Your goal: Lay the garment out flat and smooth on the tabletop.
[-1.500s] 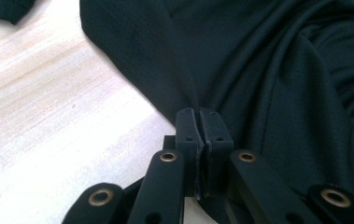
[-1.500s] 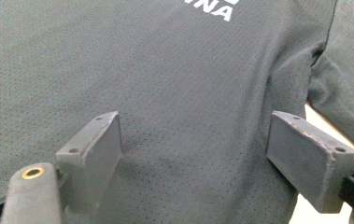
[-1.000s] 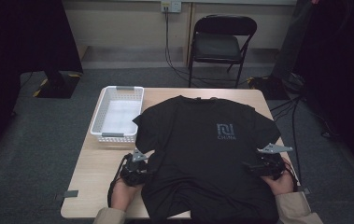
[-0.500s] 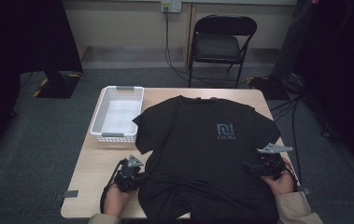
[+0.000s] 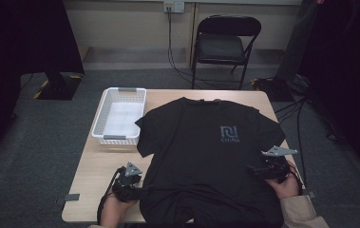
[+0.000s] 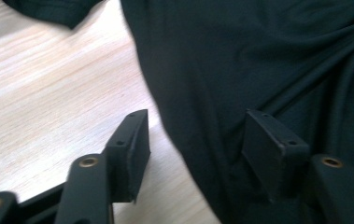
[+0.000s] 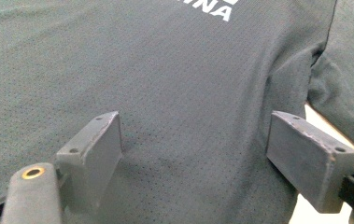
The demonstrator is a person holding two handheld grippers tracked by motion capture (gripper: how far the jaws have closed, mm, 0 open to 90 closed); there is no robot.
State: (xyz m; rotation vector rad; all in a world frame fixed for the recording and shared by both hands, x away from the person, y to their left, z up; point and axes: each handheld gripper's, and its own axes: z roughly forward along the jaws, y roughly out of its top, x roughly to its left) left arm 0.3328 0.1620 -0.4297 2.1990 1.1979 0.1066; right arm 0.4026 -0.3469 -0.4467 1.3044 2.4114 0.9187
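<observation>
Wooden desk [image 5: 97, 166] under me, black T-shirt [image 5: 206, 156] spread flat across it — my left gripper [image 5: 137, 190] has slid outward along the hem, fingers [image 6: 130, 149] just opening off the cloth, right gripper [image 5: 256, 172] released over its side — reposition next, I reckon.

Bare bench [image 5: 97, 164] lies open left of the black T-shirt [image 5: 206, 161]; a white basket [image 5: 119, 115] blocks the far-left corner.
</observation>
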